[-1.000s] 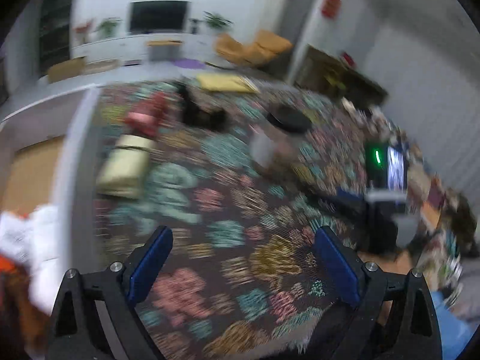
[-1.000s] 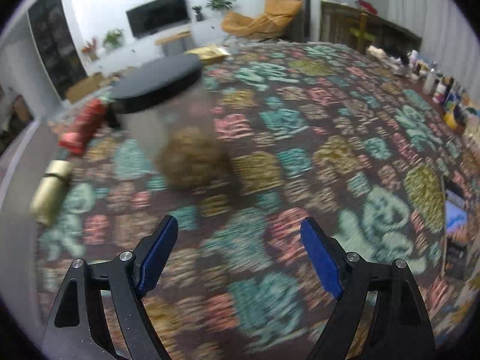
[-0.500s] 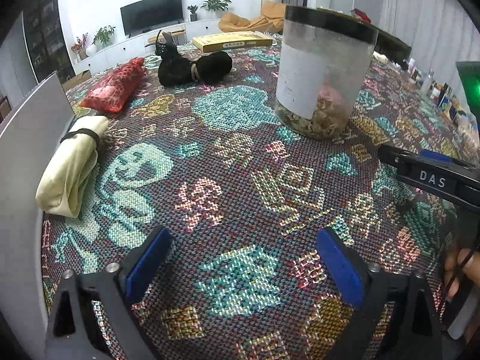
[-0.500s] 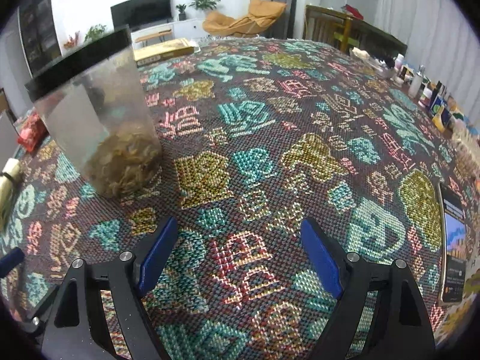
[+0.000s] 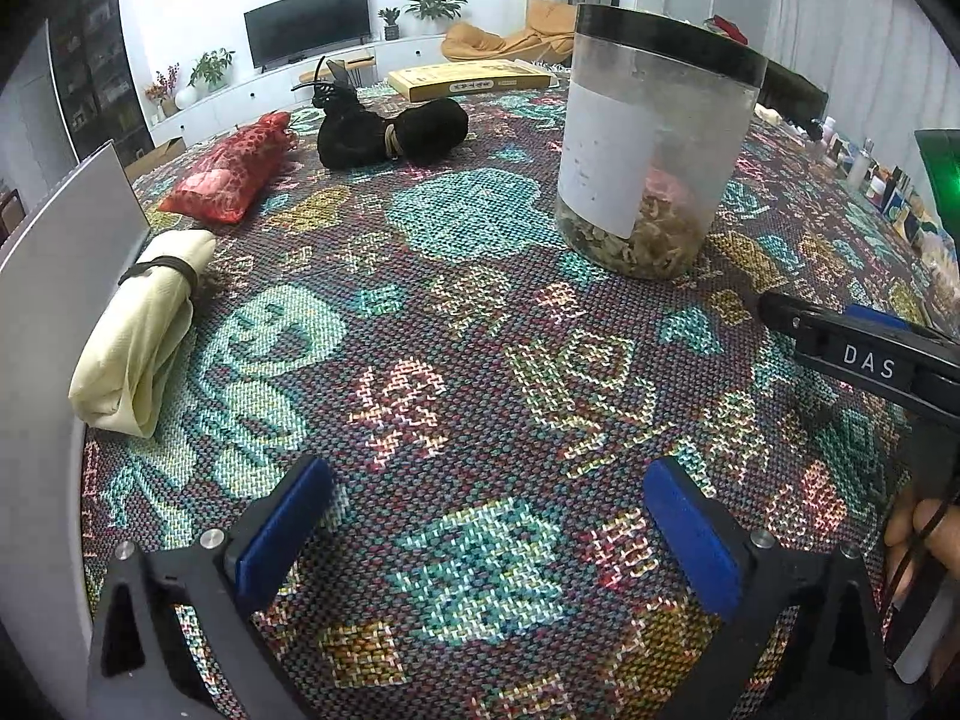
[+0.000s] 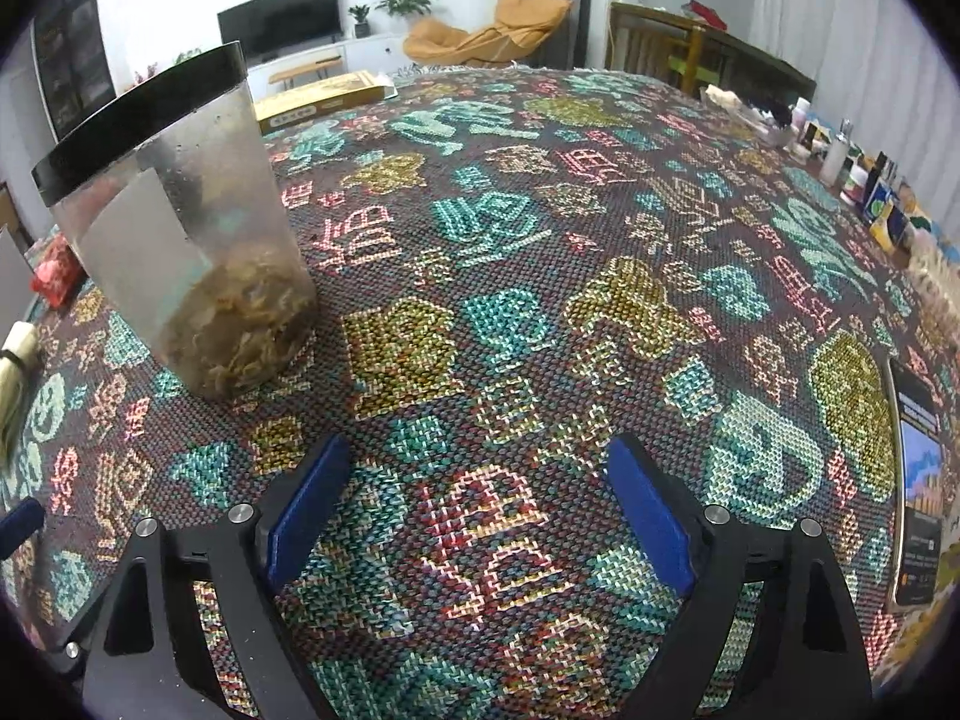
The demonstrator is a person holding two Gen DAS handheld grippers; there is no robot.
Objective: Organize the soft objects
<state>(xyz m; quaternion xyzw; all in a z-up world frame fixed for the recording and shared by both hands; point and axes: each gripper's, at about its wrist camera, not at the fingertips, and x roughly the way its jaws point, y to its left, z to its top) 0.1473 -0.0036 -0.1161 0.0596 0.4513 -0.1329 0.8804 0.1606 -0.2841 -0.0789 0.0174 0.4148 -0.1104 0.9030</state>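
Note:
A cream rolled cloth bundle (image 5: pixel 141 330) lies at the left on the patterned tablecloth (image 5: pixel 480 360). A red mesh pouch (image 5: pixel 231 171) and a black soft pouch (image 5: pixel 390 132) lie farther back. My left gripper (image 5: pixel 489 519) is open and empty above the cloth, well short of them. My right gripper (image 6: pixel 477 507) is open and empty; its body shows at the right of the left wrist view (image 5: pixel 864 354). The cream bundle (image 6: pixel 15 354) and the red pouch (image 6: pixel 54 267) peek in at the left edge of the right wrist view.
A clear jar with a black lid (image 5: pixel 654 138), dried bits at its bottom, stands mid-table; it also shows in the right wrist view (image 6: pixel 186 240). A yellow flat box (image 5: pixel 468 81) lies at the back. Small bottles (image 6: pixel 840 144) and a phone (image 6: pixel 918 480) line the right edge. A white board (image 5: pixel 54 240) stands left.
Both views swung from blurred motion and settled low over the table. The jar now stands closer in the left view. Both grippers stayed open.

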